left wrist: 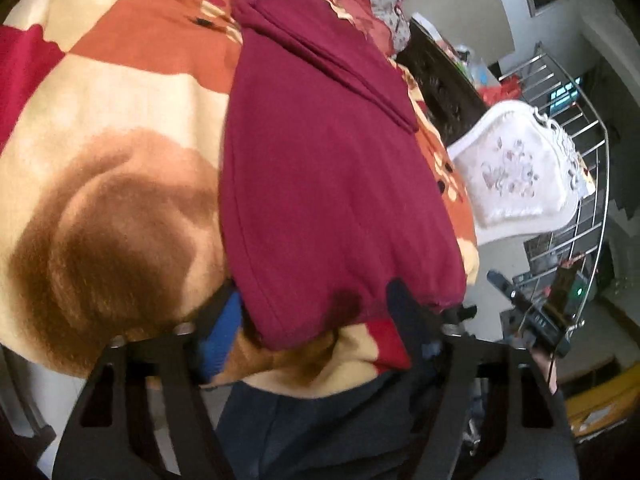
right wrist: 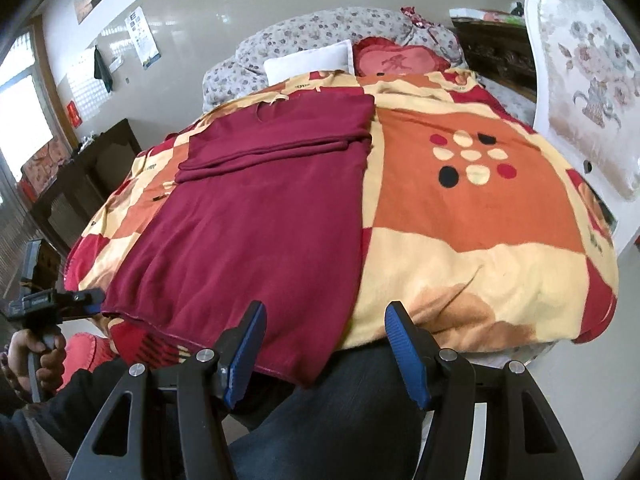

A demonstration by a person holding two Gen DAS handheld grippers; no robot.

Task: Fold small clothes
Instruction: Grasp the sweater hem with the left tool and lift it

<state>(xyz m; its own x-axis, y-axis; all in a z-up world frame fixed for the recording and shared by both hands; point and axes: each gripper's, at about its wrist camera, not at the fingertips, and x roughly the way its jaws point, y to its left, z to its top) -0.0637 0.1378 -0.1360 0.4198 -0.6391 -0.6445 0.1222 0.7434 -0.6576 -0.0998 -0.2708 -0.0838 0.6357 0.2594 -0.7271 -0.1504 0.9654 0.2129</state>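
Note:
A maroon garment (left wrist: 332,168) (right wrist: 256,216) lies flat on the patchwork blanket (left wrist: 120,128) (right wrist: 472,208), its sleeve folded across the top. Its hem hangs at the near edge of the bed. My left gripper (left wrist: 316,312) straddles the hem's left corner, the cloth lying between its spread blue-padded fingers (left wrist: 224,332); the pads stand well apart. It shows from the side in the right wrist view (right wrist: 90,300), held by a hand. My right gripper (right wrist: 324,336) is open at the hem's right corner, its left pad against the cloth's edge. It also shows in the left wrist view (left wrist: 500,282).
A white chair with floral upholstery (left wrist: 516,176) (right wrist: 584,92) stands beside the bed. A metal rack (left wrist: 580,120) is behind it. A white pillow (right wrist: 308,60) and a red heart cushion (right wrist: 396,60) lie at the head. A dark cabinet (right wrist: 80,176) stands left. The person's dark trousers (right wrist: 340,420) are below.

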